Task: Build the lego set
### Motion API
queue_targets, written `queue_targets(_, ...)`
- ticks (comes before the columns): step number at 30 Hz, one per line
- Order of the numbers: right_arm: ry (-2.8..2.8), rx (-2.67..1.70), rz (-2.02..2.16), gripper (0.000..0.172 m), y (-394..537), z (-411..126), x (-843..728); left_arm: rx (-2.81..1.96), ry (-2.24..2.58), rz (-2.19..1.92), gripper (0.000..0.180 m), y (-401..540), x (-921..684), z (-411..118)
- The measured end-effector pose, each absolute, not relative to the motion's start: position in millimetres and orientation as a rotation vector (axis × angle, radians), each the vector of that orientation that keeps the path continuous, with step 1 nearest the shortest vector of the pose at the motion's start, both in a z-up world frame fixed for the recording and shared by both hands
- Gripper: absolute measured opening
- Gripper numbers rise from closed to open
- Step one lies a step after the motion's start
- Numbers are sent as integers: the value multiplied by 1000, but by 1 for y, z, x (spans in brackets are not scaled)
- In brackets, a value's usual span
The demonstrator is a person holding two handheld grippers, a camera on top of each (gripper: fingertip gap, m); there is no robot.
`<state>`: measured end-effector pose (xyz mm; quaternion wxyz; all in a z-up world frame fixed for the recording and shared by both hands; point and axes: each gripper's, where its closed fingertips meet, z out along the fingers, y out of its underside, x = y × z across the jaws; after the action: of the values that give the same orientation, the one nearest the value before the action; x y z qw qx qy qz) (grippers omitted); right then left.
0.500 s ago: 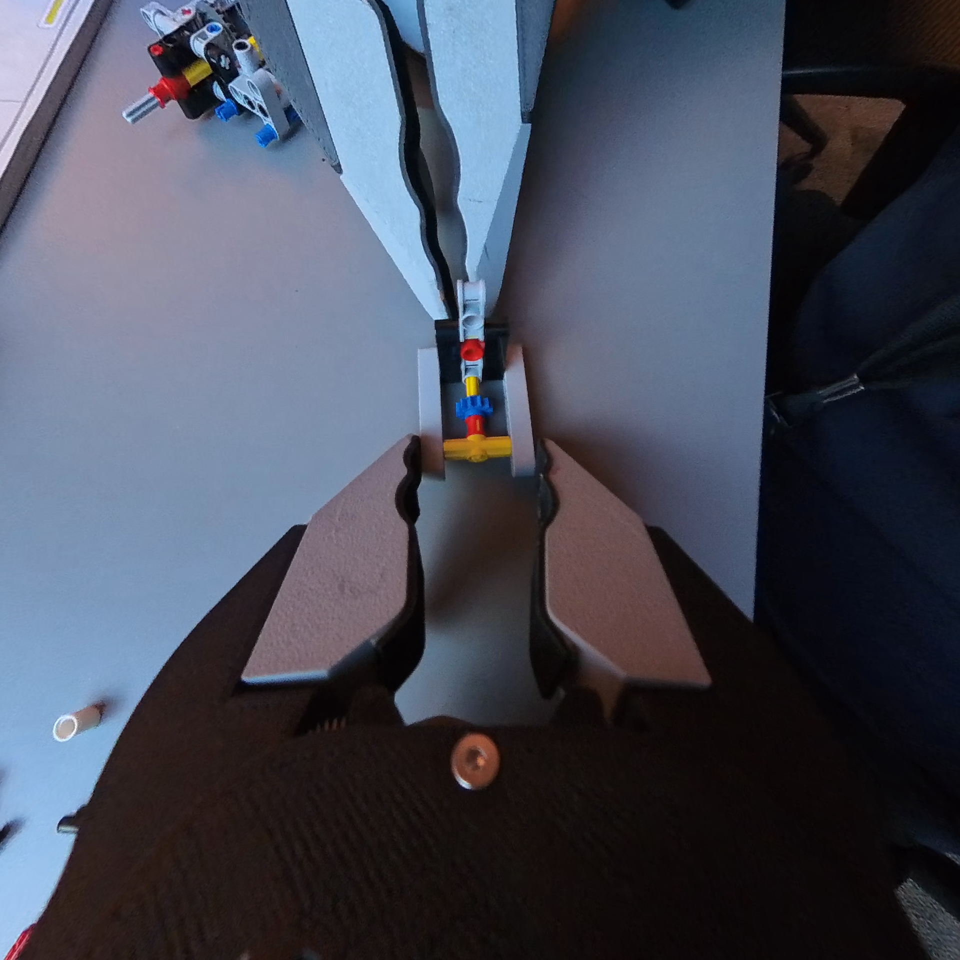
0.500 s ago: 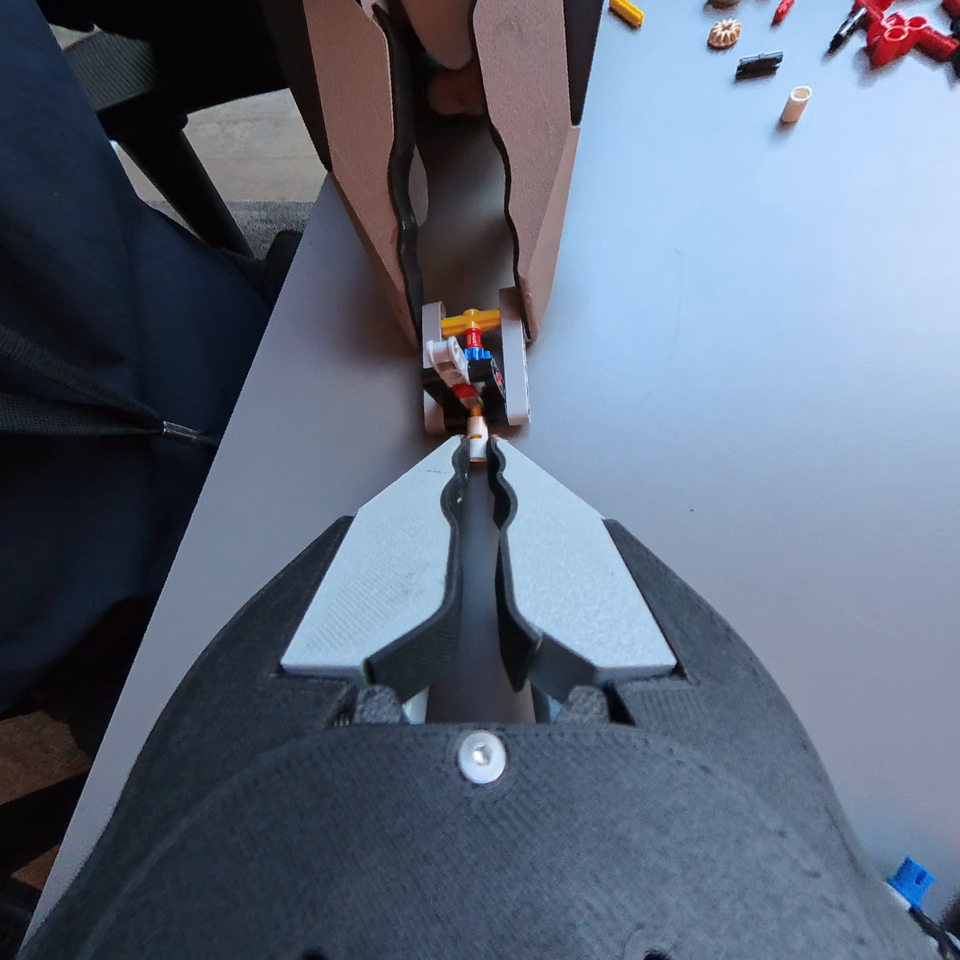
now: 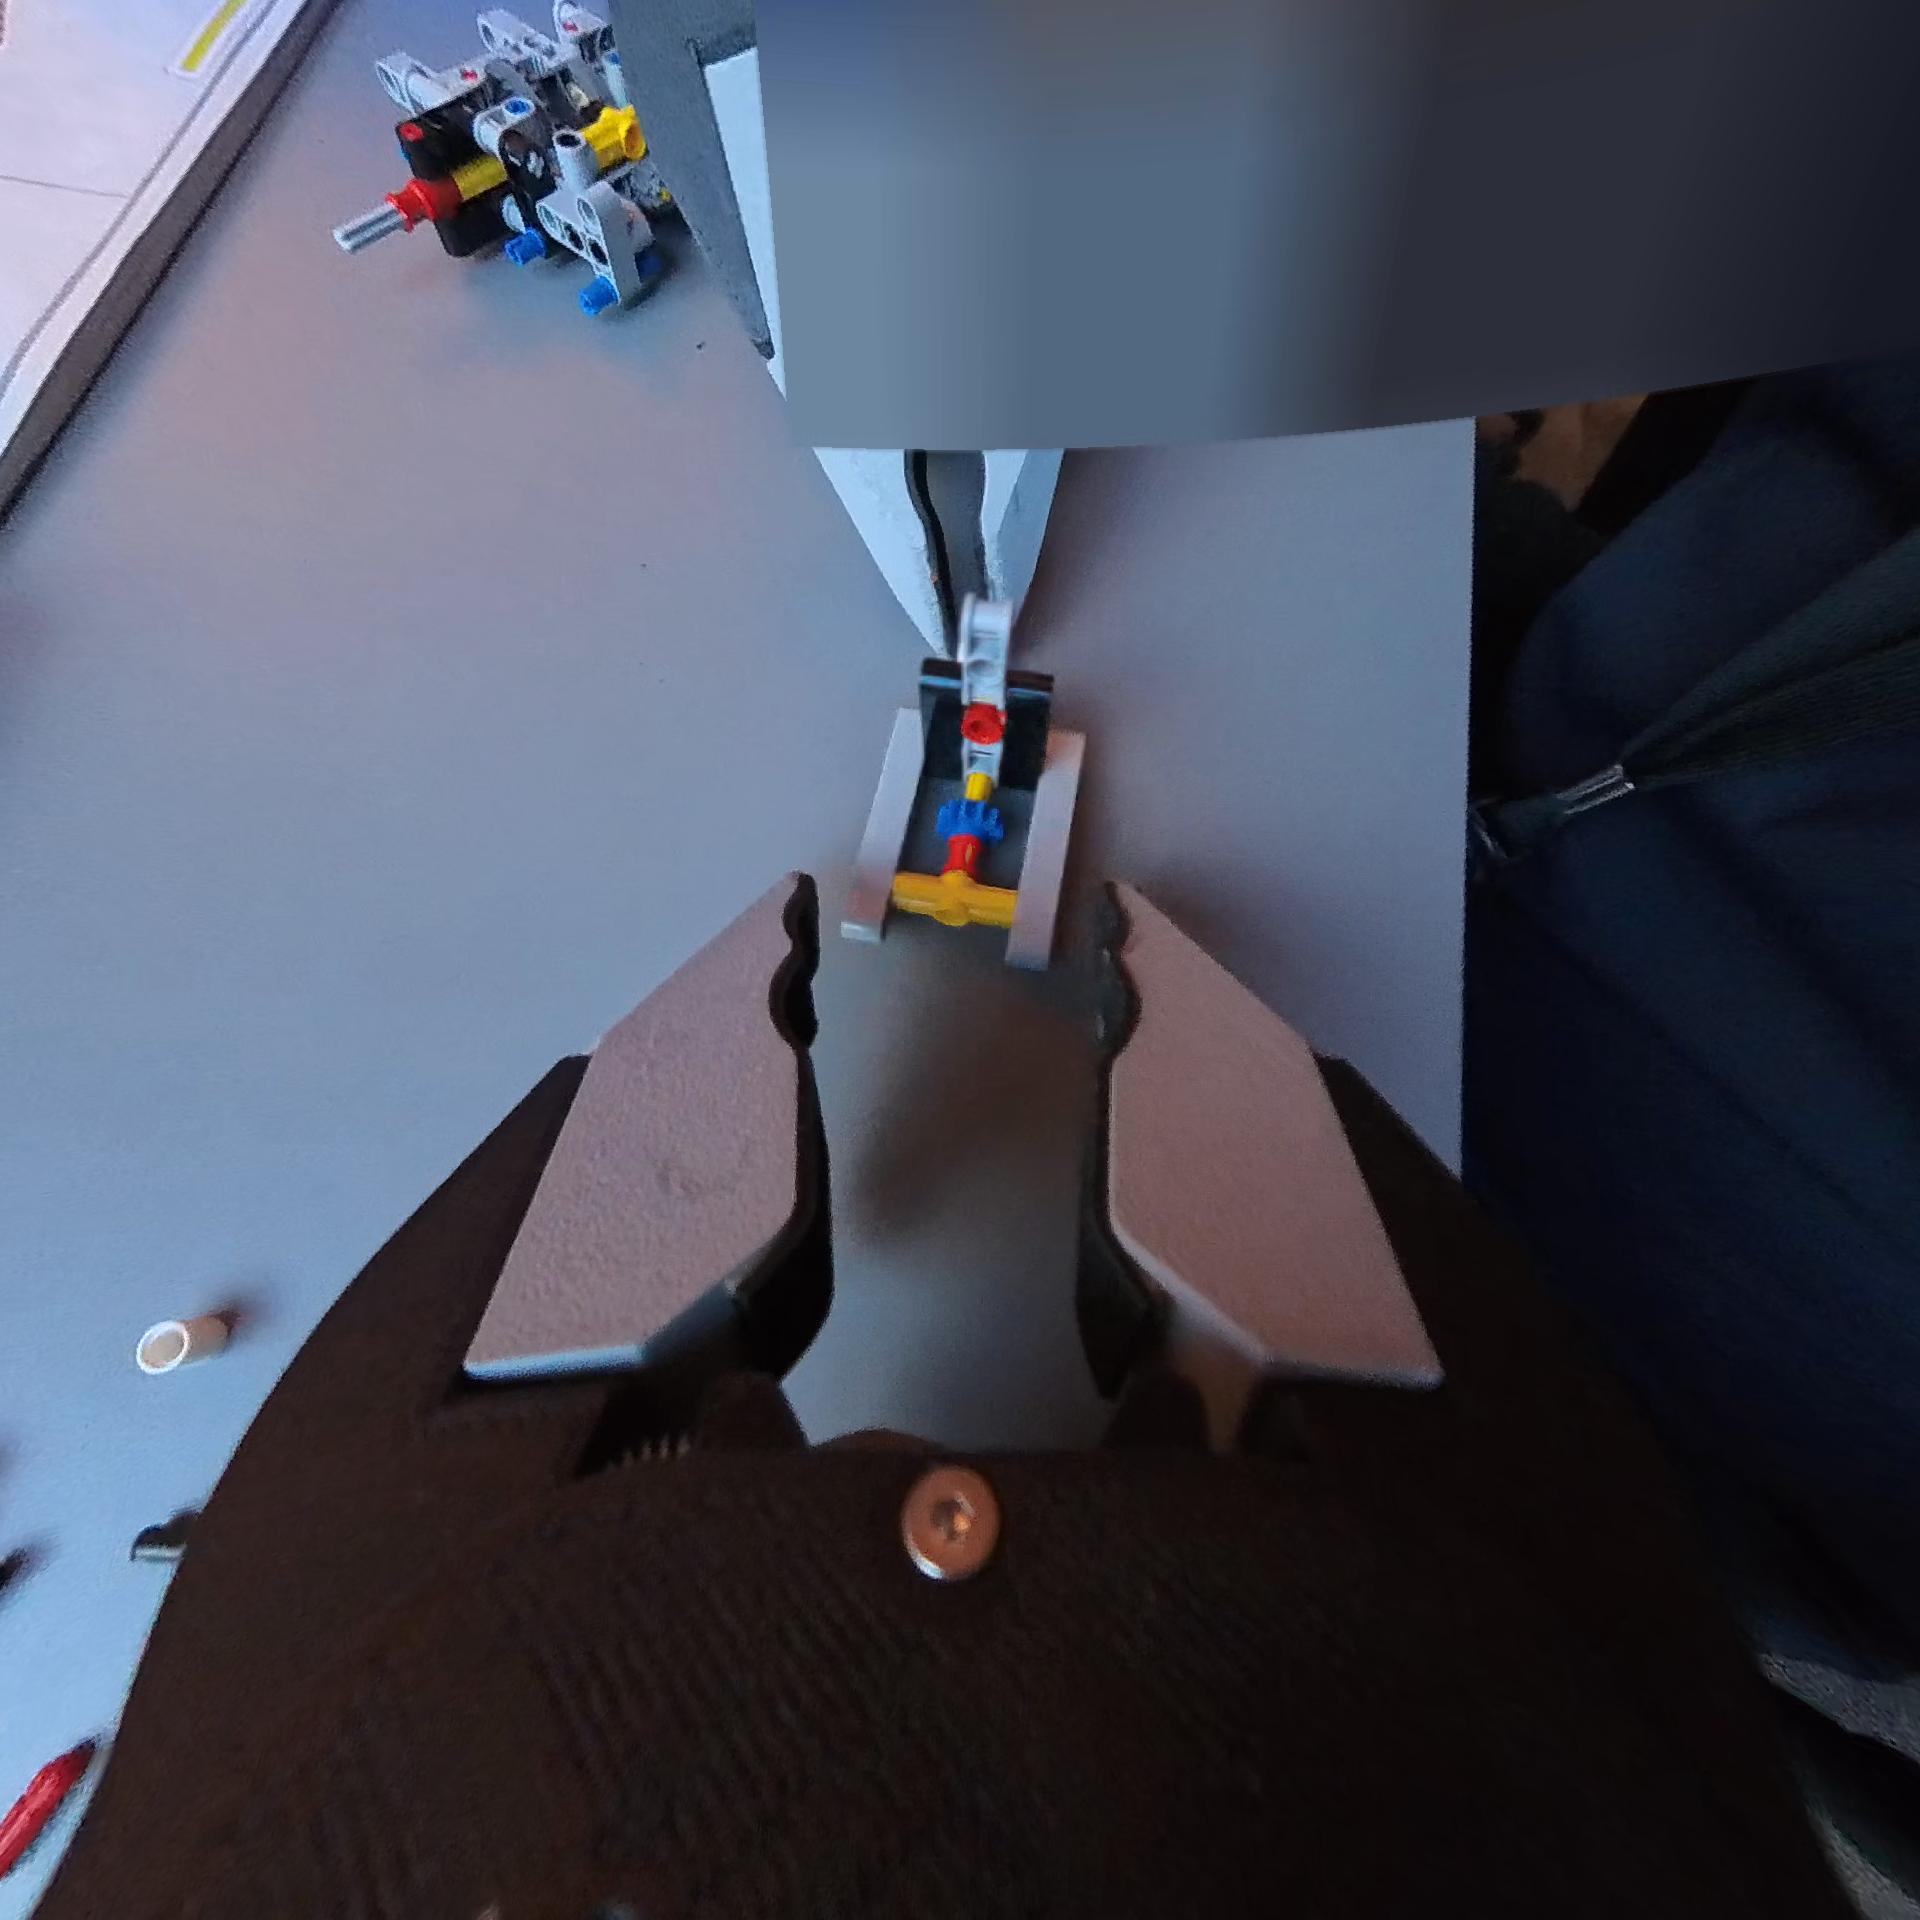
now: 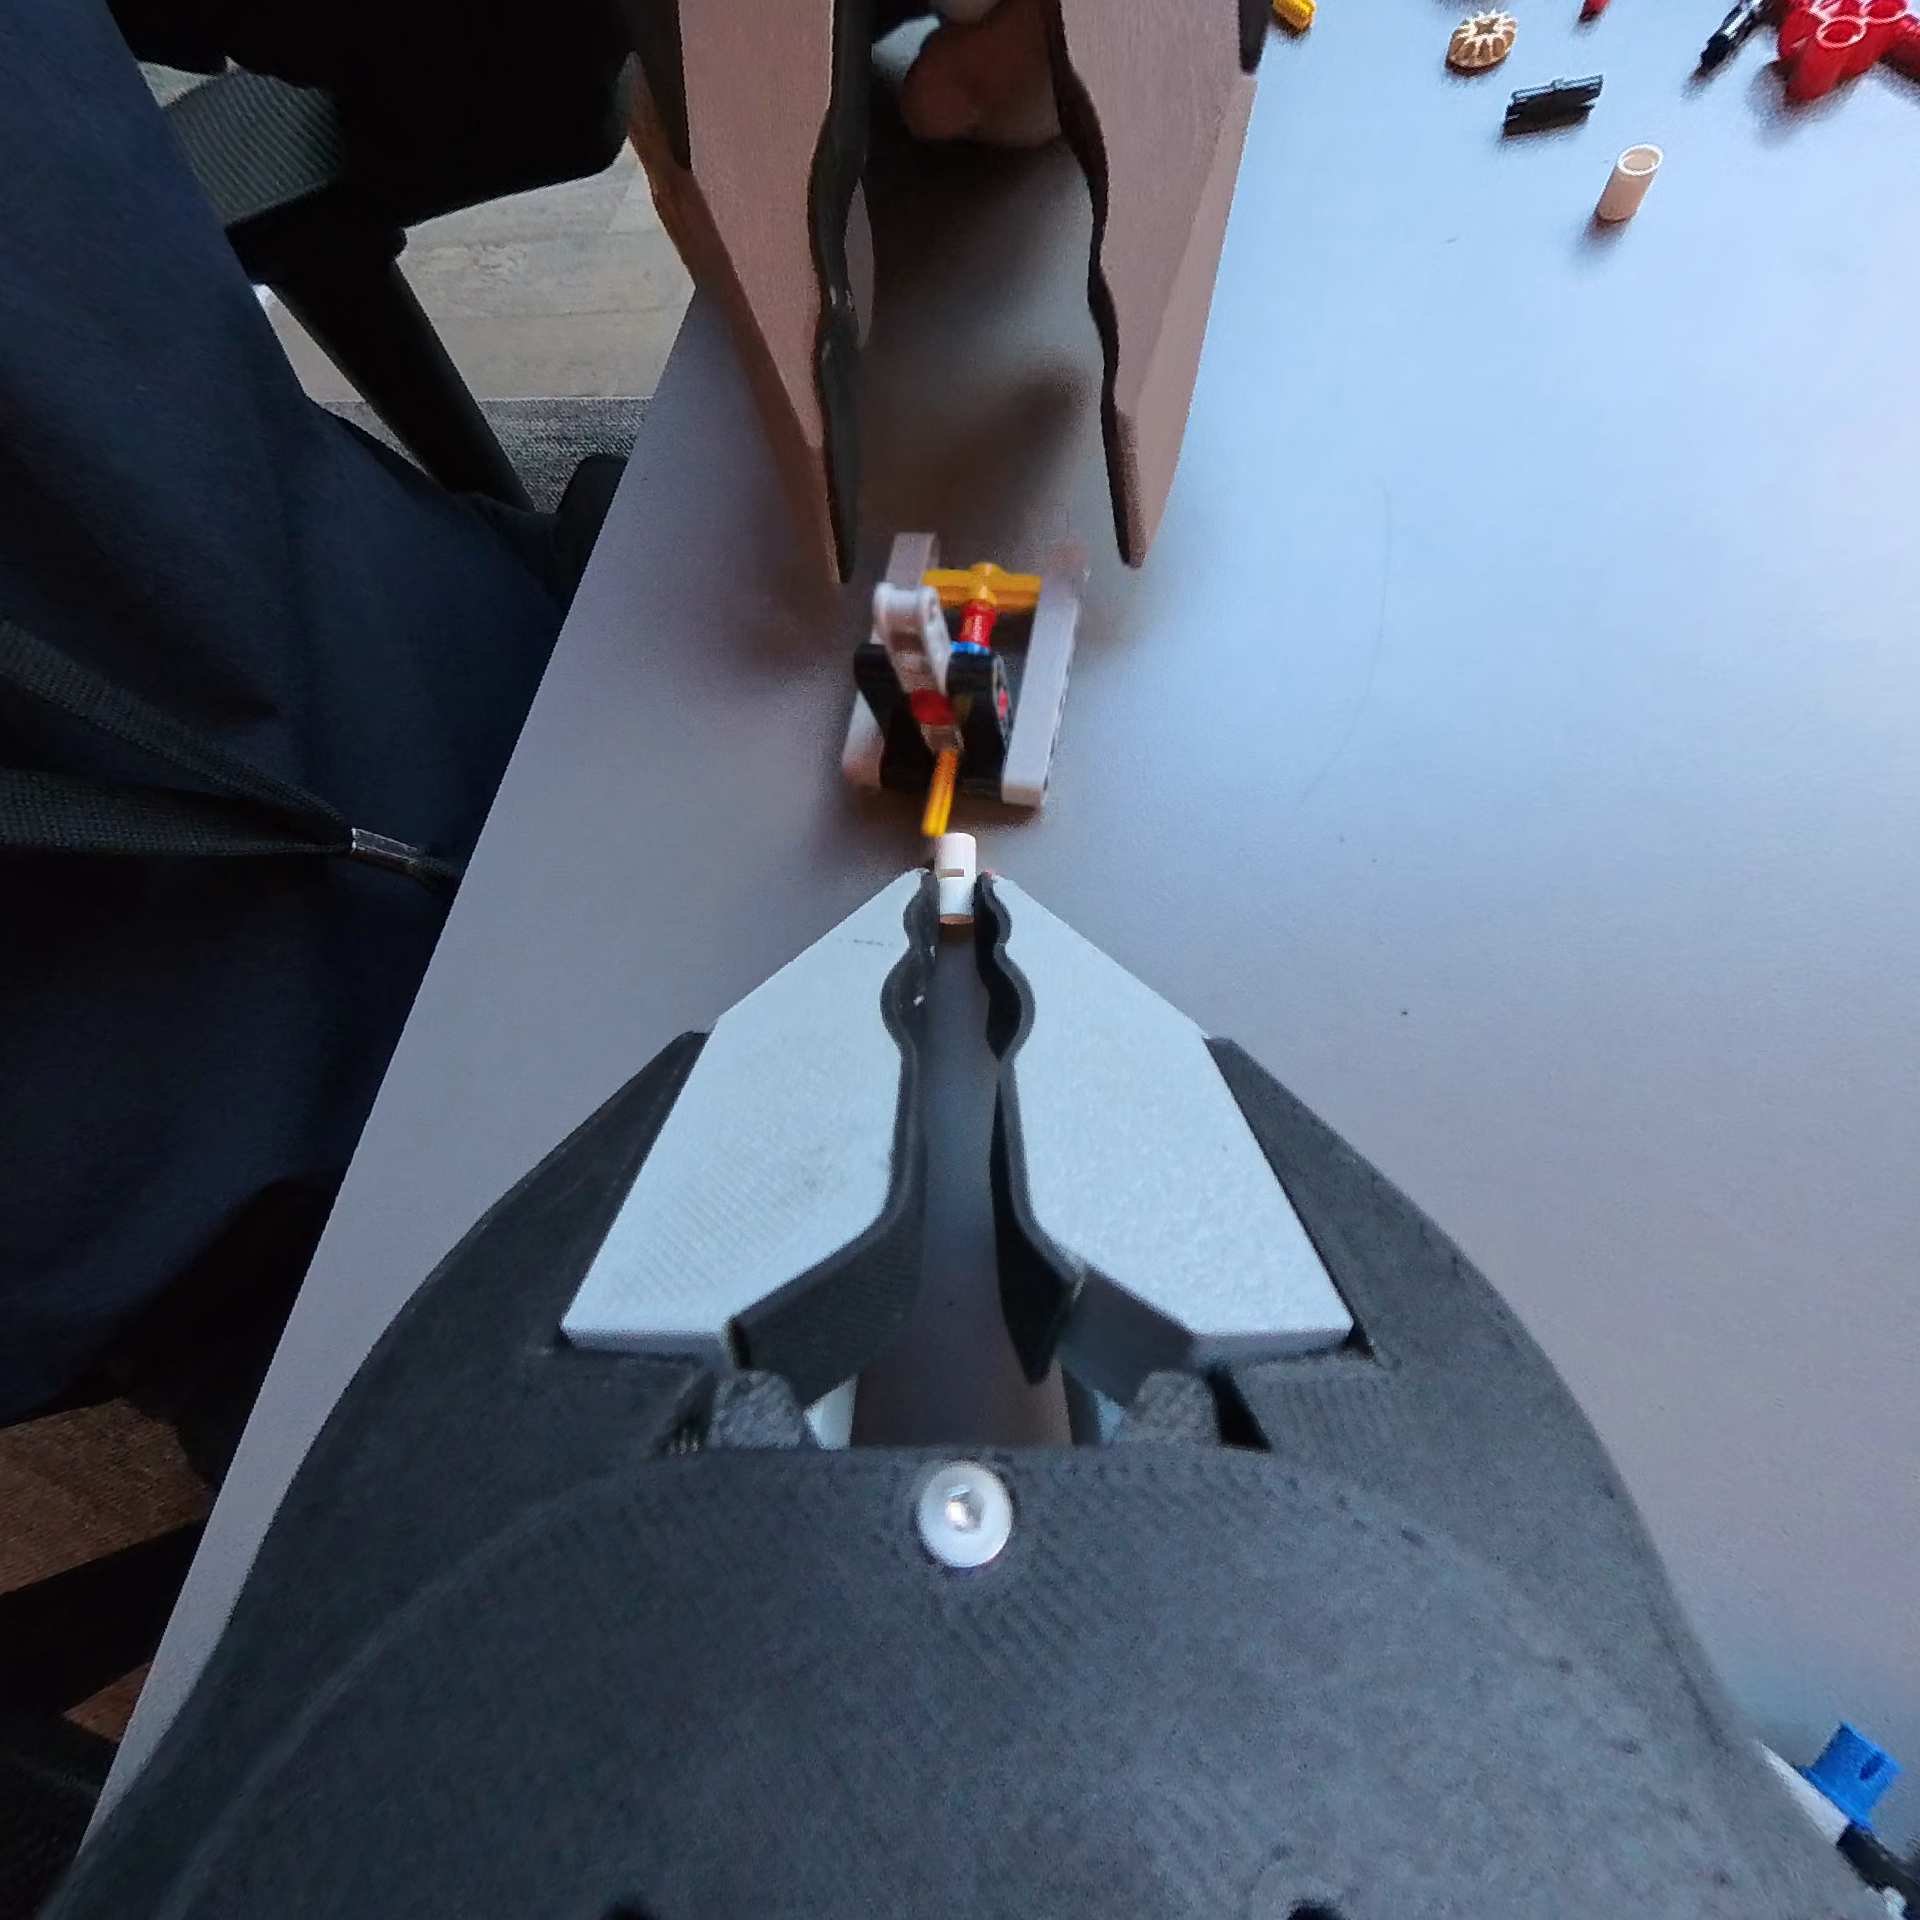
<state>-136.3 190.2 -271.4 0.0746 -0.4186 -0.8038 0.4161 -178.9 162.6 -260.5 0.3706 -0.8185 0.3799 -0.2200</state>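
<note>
A small brick assembly point(image 3: 961, 821) with two grey side beams, a yellow cross piece, a red bush and a blue gear rests on the grey table point(image 3: 416, 727). My left gripper point(image 3: 958, 940) is open, its fingers either side of the assembly's near end and apart from it. In the right wrist view my right gripper point(image 4: 954, 894) is shut on a small white sleeve point(image 4: 954, 868). The sleeve sits just short of the orange axle point(image 4: 943, 798) that sticks out of the assembly point(image 4: 961, 675). The left gripper point(image 4: 985, 520) shows open behind it.
A larger brick assembly point(image 3: 520, 177) stands at the far left. A tan tube point(image 3: 182, 1345) lies to the left. Loose parts lie far right: a tan tube point(image 4: 1631, 182), a tan gear point(image 4: 1481, 42), a black pin point(image 4: 1551, 104), red pieces point(image 4: 1839, 42). The table edge point(image 4: 540, 727) borders a person in dark clothing. Across from one pair of fingers to the other is roughly 6 centimetres. From my left tips it is roughly 12 centimetres to the black pin point(image 4: 1551, 104); from my right, 20 centimetres.
My left gripper has opened, let go of the assembly and drawn back a little. My right gripper has pulled back with the white sleeve, which now stands clear of the orange axle.
</note>
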Motion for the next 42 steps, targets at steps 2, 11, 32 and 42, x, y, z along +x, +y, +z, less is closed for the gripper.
queue_targets(2, -2411, -1255, 1248, 3, 190, -271, -136, -2103, 968, -584, 51, 161, -181, -260)
queue_targets(11, -2404, -1303, 1274, 3, 190, -271, -131, -2126, 1031, -558, 19, 153, -182, -260)
queue_targets(32, -2336, -1335, 1194, 3, 189, -271, -123, -2272, 1116, -321, 6, 164, -171, -243)
queue_targets(42, -2328, -1309, 1191, 3, 187, -267, -119, -2429, 1355, -269, 13, 168, -171, -263)
